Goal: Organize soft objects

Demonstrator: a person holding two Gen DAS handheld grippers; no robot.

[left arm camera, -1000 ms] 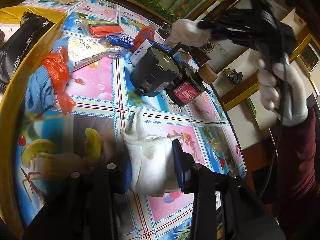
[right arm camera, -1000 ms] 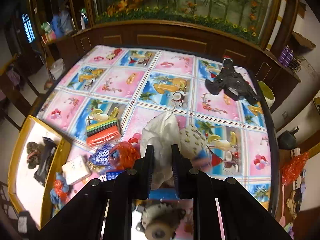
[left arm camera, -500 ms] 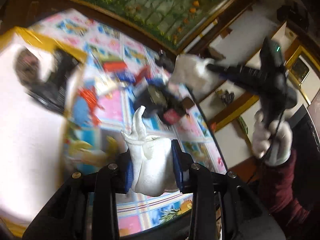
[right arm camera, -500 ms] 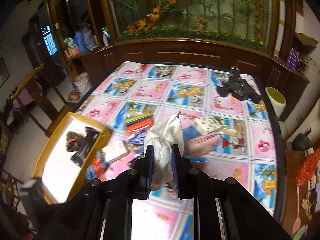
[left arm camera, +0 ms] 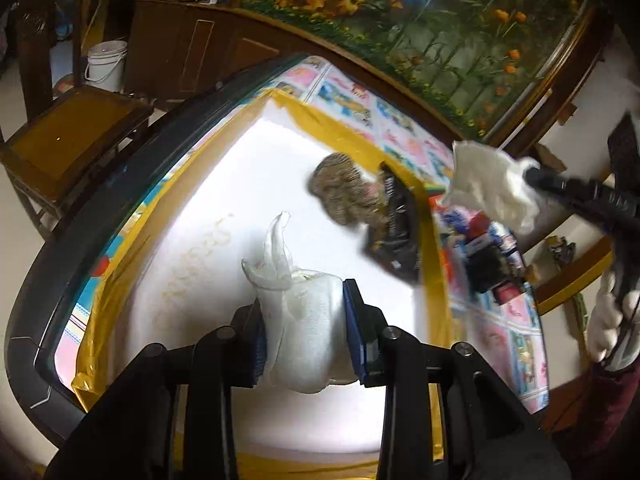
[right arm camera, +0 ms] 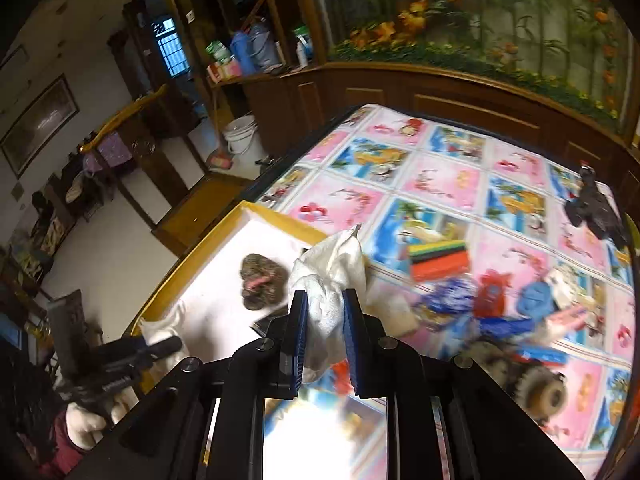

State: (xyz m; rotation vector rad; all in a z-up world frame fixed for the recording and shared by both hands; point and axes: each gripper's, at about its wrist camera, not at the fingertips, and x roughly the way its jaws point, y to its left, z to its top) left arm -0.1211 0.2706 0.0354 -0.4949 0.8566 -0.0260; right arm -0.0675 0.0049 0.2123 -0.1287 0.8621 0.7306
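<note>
Both grippers are clamped on soft white cloth: the left gripper (left arm camera: 306, 336) squeezes a cloth wad (left arm camera: 304, 320) held over the white floor of the yellow-rimmed tray (left arm camera: 434, 264) at the table's near edge, and the right gripper (right arm camera: 325, 344) pinches a rag (right arm camera: 330, 276) above the tray's right rim. Both look light, limp and crushable, so a mid-bulk pinch seems safest, as loose tails may snag or slip. Motion blur smears the clutter (right arm camera: 492, 300) on the tablecloth, the cloths' lower ends are hidden behind the jaws, and the brown lump (left arm camera: 344, 192) in the tray is hard to identify.
</note>
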